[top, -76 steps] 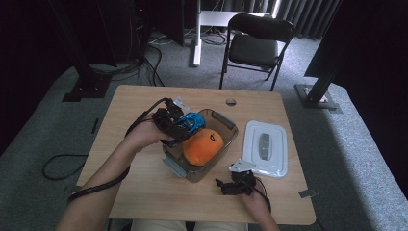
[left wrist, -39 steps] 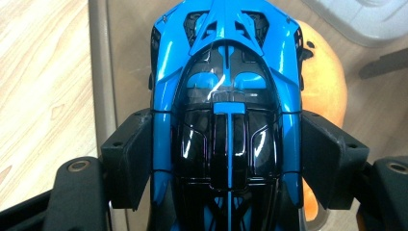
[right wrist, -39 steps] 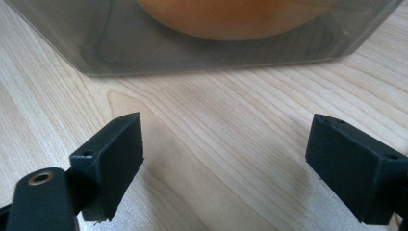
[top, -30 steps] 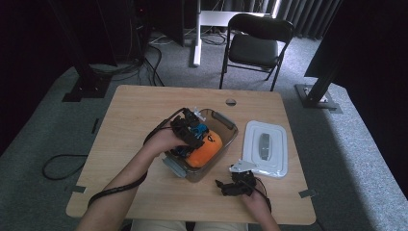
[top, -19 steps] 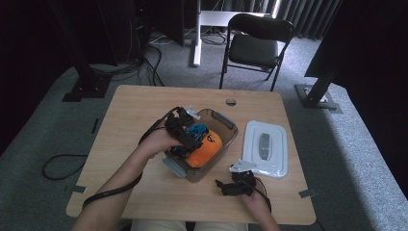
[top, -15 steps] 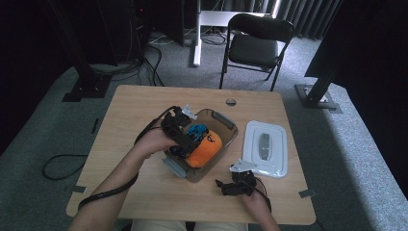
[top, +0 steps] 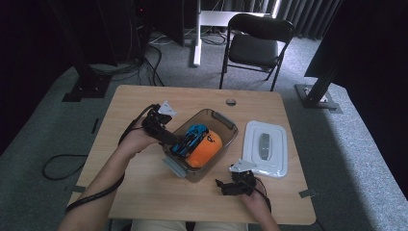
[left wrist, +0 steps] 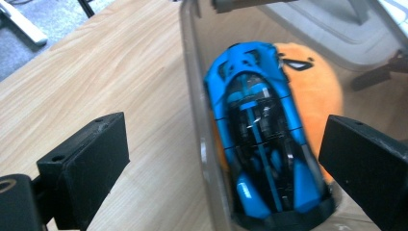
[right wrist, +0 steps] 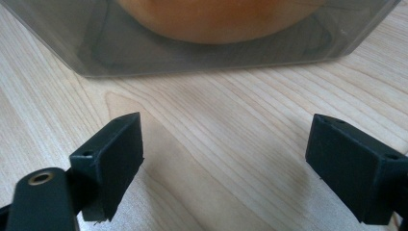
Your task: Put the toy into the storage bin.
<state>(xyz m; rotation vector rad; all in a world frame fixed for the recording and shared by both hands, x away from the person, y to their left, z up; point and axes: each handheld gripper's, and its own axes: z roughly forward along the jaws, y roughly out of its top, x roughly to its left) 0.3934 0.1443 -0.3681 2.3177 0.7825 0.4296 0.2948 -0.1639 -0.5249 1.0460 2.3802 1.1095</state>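
1. A light wooden surface (top: 144, 192) is seen from above, with a person's forearms coming in from the near edge.
2. A clear smoky-brown plastic storage box (top: 226, 124) with grey clip handles is set near the middle of the surface, turned at an angle.
3. Inside the box, a round orange plush toy (top: 207, 148) is seen, and a shiny blue and black toy sports car (top: 190, 139) is lying against it on its left side.
4. The left tongs (top: 168, 137) are held at the left wall of the box, over its rim. In the left gripper view the two black jaws are spread wide, with the box wall and the toy car (left wrist: 262, 139) between them; neither jaw is touching the car, so the tongs are released.
5. In that same view the car is seen from above, pointing away from the camera, with the orange plush (left wrist: 317, 91) just beside it.
6. The right tongs (top: 230, 185) are held low over the surface, near the front of the box. In the right gripper view their jaws are spread apart with nothing but bare wood (right wrist: 231, 159) between them, and the box wall (right wrist: 96, 53) is seen ahead with the orange plush (right wrist: 216, 19) showing through it.
7. A flat white rectangular lid (top: 266, 148) with a grey centre handle is lying on the surface to the right of the box.
8. A black folding chair (top: 257, 43) is standing on the grey carpeted floor beyond the far edge.
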